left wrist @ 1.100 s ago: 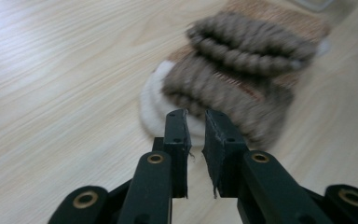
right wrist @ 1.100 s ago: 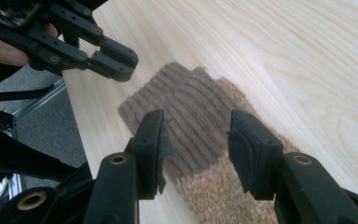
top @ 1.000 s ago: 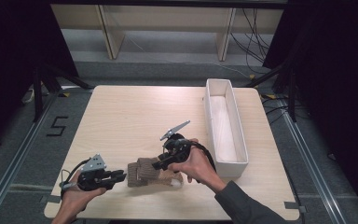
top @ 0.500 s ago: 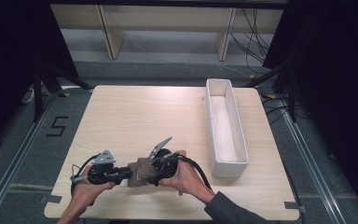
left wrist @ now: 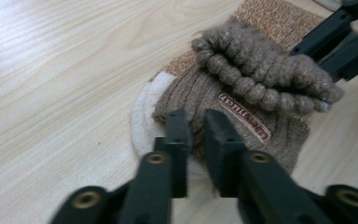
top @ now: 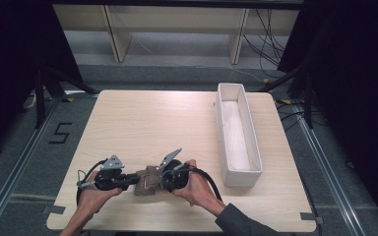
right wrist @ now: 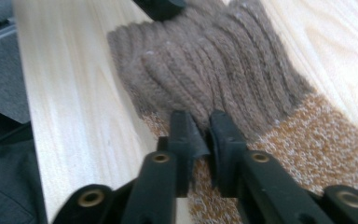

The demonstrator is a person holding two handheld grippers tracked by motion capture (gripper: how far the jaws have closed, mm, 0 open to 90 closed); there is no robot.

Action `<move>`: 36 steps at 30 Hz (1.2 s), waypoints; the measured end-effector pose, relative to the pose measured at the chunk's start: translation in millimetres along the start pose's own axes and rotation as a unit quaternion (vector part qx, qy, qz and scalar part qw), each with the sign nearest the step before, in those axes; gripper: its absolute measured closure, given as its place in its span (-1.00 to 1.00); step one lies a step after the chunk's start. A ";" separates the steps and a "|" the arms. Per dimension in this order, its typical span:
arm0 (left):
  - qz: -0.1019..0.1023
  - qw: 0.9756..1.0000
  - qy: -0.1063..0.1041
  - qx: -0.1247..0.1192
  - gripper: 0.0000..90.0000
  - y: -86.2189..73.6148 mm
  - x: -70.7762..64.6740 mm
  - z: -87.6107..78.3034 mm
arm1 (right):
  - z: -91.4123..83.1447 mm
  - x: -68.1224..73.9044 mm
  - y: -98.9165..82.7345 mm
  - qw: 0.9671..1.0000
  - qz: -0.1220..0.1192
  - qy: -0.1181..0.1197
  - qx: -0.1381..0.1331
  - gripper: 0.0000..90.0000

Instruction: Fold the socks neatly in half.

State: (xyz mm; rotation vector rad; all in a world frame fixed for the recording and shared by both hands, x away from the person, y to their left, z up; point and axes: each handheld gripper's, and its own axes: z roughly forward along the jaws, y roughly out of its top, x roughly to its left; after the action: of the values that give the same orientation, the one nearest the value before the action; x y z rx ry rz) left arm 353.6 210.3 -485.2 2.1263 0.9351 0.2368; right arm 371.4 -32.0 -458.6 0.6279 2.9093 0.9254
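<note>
A brown ribbed sock (top: 146, 179) with an orange-speckled band and a white end lies bunched near the table's front edge. My left gripper (top: 136, 180) comes at it from the left, and its jaws have just been closing. They now pinch a fold of the sock (left wrist: 242, 93), with the gripper (left wrist: 196, 128) near the white end. My right gripper (top: 158, 180) comes from the right. Its jaws have also just been closing, and the gripper (right wrist: 198, 128) nips the sock (right wrist: 205, 60) where brown ribbing meets the orange band.
The light wooden table (top: 152, 123) stretches away behind the sock. A long white bin (top: 242, 178) stands along its right side. The right gripper's cable (top: 211, 179) loops toward the bin. Dark floor and black stands surround the table.
The right gripper has come down from above onto the sock. The left gripper has slid right to the sock's other end. Both pairs of jaws have closed on the fabric.
</note>
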 end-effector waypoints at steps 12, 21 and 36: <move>-0.007 1.000 0.006 -0.003 0.97 0.3 1.6 4.8 | -33.5 6.2 34.2 0.998 -0.025 0.011 -0.049 0.87; -0.004 1.000 0.013 -0.028 0.94 5.6 3.3 -1.0 | 7.5 10.4 -5.4 0.999 -0.010 0.045 -0.010 0.82; -0.029 1.000 0.001 -0.009 0.53 8.7 7.8 -0.5 | -44.6 -1.0 -21.7 0.996 0.041 0.018 -0.071 0.64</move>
State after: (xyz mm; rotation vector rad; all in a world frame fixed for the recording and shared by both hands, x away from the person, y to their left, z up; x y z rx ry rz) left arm 363.7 212.3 -479.6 2.0803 0.9911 0.2165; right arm 358.0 -73.0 -434.1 0.7320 2.8343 1.1520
